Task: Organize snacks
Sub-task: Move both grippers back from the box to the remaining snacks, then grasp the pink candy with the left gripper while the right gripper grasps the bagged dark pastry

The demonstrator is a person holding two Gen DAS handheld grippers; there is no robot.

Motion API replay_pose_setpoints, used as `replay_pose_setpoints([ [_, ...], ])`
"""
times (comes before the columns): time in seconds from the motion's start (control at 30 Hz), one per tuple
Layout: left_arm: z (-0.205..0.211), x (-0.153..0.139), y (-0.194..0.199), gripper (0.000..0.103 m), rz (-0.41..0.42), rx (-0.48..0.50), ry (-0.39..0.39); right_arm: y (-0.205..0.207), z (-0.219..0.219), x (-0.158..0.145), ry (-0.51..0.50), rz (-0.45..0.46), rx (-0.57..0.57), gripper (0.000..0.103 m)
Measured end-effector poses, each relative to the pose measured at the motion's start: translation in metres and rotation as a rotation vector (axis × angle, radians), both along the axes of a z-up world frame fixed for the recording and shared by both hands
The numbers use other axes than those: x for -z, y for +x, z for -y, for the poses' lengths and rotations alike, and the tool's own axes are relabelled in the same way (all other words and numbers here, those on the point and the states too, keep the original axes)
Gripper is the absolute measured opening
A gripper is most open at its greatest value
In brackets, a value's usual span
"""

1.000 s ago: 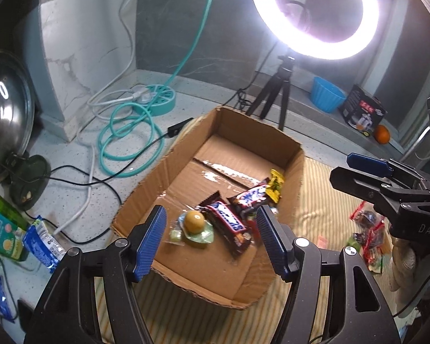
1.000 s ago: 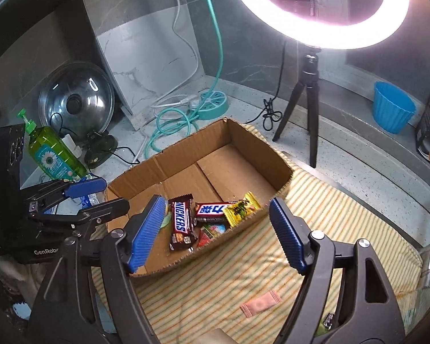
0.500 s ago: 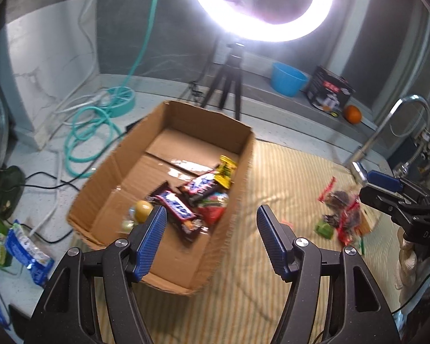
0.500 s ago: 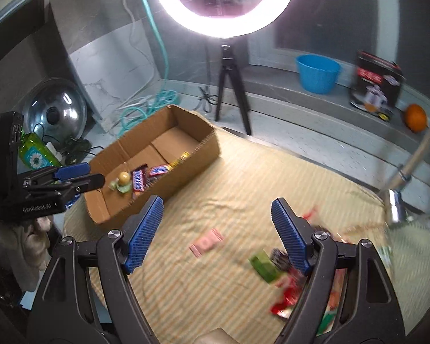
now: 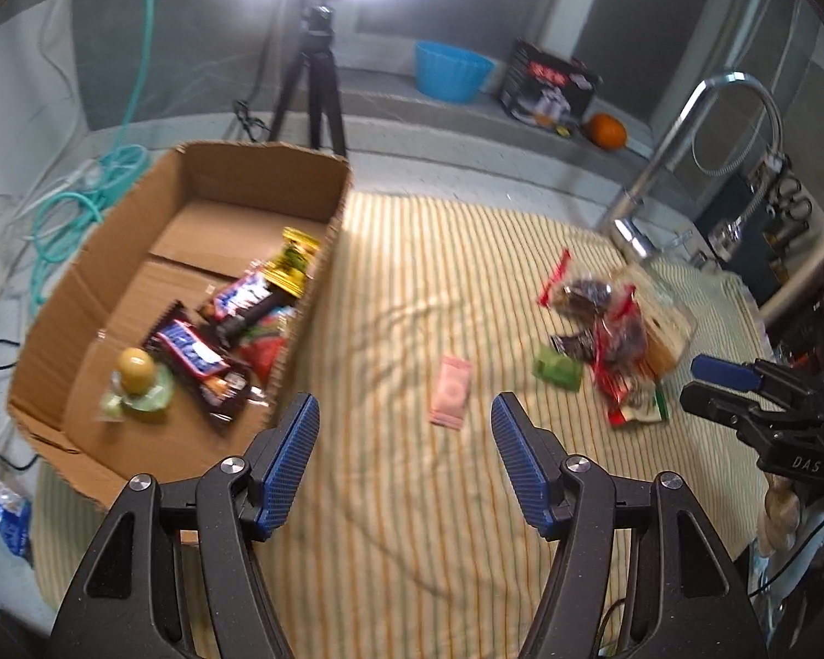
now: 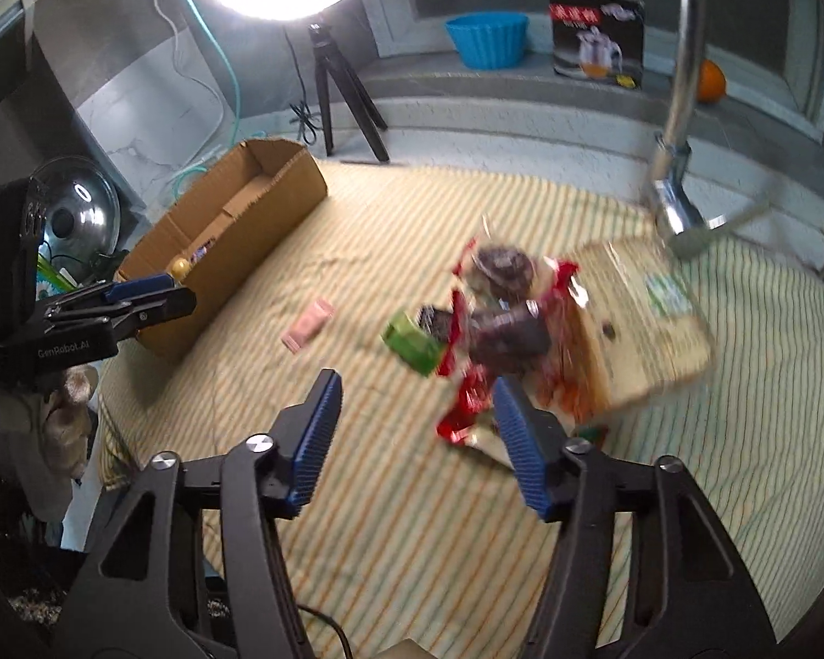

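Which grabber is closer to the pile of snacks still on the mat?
The right gripper, probably. Its open, empty jaws, which have just been closing, sit right beside the snack pile. The left gripper is open nearer the cardboard box.

The mat (image 5: 412, 521) has thin yellow and green stripes on a cream ground. The cardboard box (image 5: 329, 208) is plain brown. Inside it lie dark brown bars with blue, white and red print (image 5: 192, 354), a yellow packet (image 5: 294, 261) and a yellow ball on pale green wrap (image 5: 137, 379). On the mat are a pink sachet (image 5: 450, 392), a green packet (image 6: 412, 343) and red wrappers (image 6: 467, 401). The bowl (image 6: 491, 38) is bright blue, the fruit (image 5: 606, 130) orange. Both grippers are black with blue pads (image 6: 318, 434).
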State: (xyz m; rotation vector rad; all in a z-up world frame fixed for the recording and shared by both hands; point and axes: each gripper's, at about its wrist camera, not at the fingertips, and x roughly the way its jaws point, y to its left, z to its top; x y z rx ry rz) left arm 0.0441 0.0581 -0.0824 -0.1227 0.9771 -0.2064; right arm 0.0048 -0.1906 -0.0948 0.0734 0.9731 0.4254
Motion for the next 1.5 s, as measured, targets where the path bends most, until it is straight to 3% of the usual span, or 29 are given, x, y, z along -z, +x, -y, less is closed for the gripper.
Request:
replay_pose_setpoints([
  [0.3,0.019,0.025,0.008,0.059,-0.076,0.060,-0.012,-0.001,0.024,0.024,-0.007,-0.057,0.061,0.057],
  [0.57,0.024,0.035,0.016,0.050,-0.102,0.073,-0.014,0.018,0.035,0.041,-0.027,-0.103,0.021,0.057],
  [0.9,0.027,0.042,0.028,0.050,-0.108,0.060,-0.007,0.040,0.036,0.030,-0.022,-0.074,-0.001,0.057],
  [1.1,0.032,0.050,0.037,0.050,-0.125,0.072,0.005,0.059,0.024,0.030,-0.039,-0.068,-0.024,0.070],
  [1.43,0.043,0.067,0.050,0.050,-0.134,0.094,0.050,0.081,0.003,0.046,-0.091,-0.100,-0.019,0.071],
  [1.5,0.046,0.067,0.051,0.044,-0.128,0.108,0.056,0.083,0.000,0.046,-0.101,-0.100,-0.019,0.071],
])
